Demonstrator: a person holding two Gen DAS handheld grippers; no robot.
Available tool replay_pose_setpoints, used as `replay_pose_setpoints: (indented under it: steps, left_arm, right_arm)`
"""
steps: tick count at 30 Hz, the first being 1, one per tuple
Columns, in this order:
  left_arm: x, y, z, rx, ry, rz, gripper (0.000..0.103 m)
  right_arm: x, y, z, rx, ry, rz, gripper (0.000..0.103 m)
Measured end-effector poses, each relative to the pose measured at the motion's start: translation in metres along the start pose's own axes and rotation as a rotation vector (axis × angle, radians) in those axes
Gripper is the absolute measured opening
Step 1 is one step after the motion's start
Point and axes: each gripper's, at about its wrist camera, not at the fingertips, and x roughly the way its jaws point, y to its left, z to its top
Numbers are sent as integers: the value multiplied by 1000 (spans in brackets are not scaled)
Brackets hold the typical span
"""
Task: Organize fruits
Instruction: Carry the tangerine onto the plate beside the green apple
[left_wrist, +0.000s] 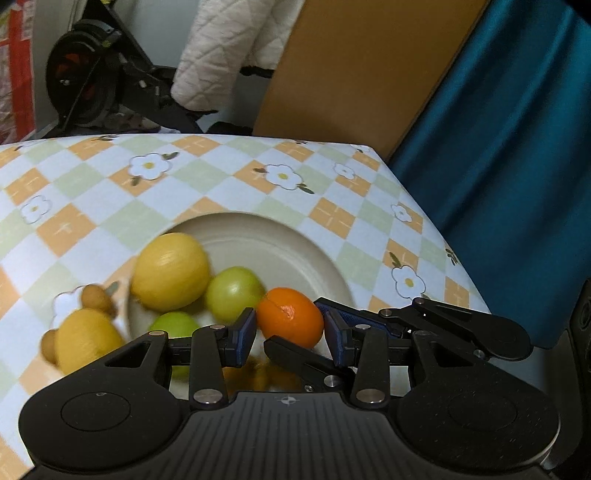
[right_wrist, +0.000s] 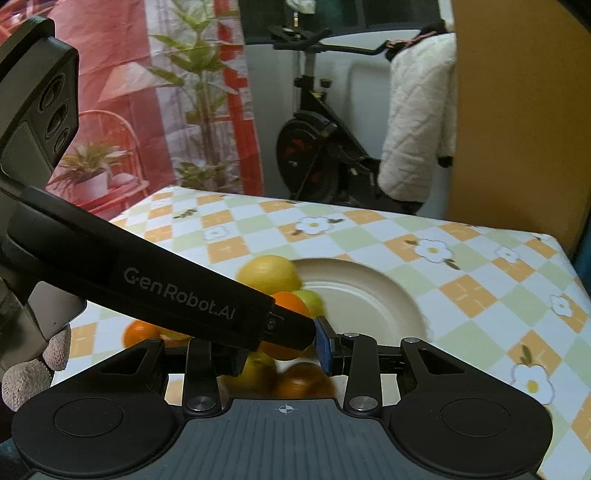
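Task state: partly done, by my reading. The plate (left_wrist: 295, 251) already holds a lemon (left_wrist: 170, 271) and two green fruits, one (left_wrist: 234, 293) beside the lemon and one (left_wrist: 173, 325) nearer the camera.
Left to do: a second lemon (left_wrist: 86, 339) and two small brown fruits (left_wrist: 96, 297) lie on the table (left_wrist: 229, 184) just off the plate's left rim. The right wrist view also shows an orange fruit (right_wrist: 138, 332) low on the left, partly hidden; whether it sits on the plate I cannot tell.
Orange: an orange (left_wrist: 290, 316) sits between the pads of the left tool (left_wrist: 290, 330), above the near part of the plate.
Left tool: pinching the orange, pads (left_wrist: 245, 332) on either side of it, jaws narrow.
Right tool: the right tool (right_wrist: 280, 350) appears closed on another orange (right_wrist: 284, 349). Its right pad (right_wrist: 324, 345) lies against the fruit; its left pad is hidden behind the left tool's body, so the grip is likely, not certain.
Pose: both tools point downward at a slant over the near edge of the plate, close together, the left one crossing in front of the right one's camera. A gloved hand (right_wrist: 33, 369) shows at the left edge of the right wrist view.
Plate place: towards the near side of the table, well apart from the far edge and from the far right corner.
Next: I would judge that both oranges are to be set down on the bare right half of the plate, then the loose fruit gathered.
Risk: round fruit may roll on the shallow plate.
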Motion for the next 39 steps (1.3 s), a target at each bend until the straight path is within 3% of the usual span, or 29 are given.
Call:
replay_pose_setpoints:
  steps: [9, 23, 33, 39]
  left_arm:
    - [29, -10, 9, 10, 23, 0, 42]
    - [48, -8, 7, 25, 70, 11, 42]
    - [43, -3, 7, -5, 58, 3, 43]
    - [19, -1, 9, -6, 16, -25, 43]
  right_arm:
    - [11, -32, -6, 29, 16, -31, 33]
    - [26, -42, -16, 68, 68, -41, 33]
    - [25, -38, -17, 75, 89, -65, 34]
    - [14, -35, -11, 72, 74, -76, 35]
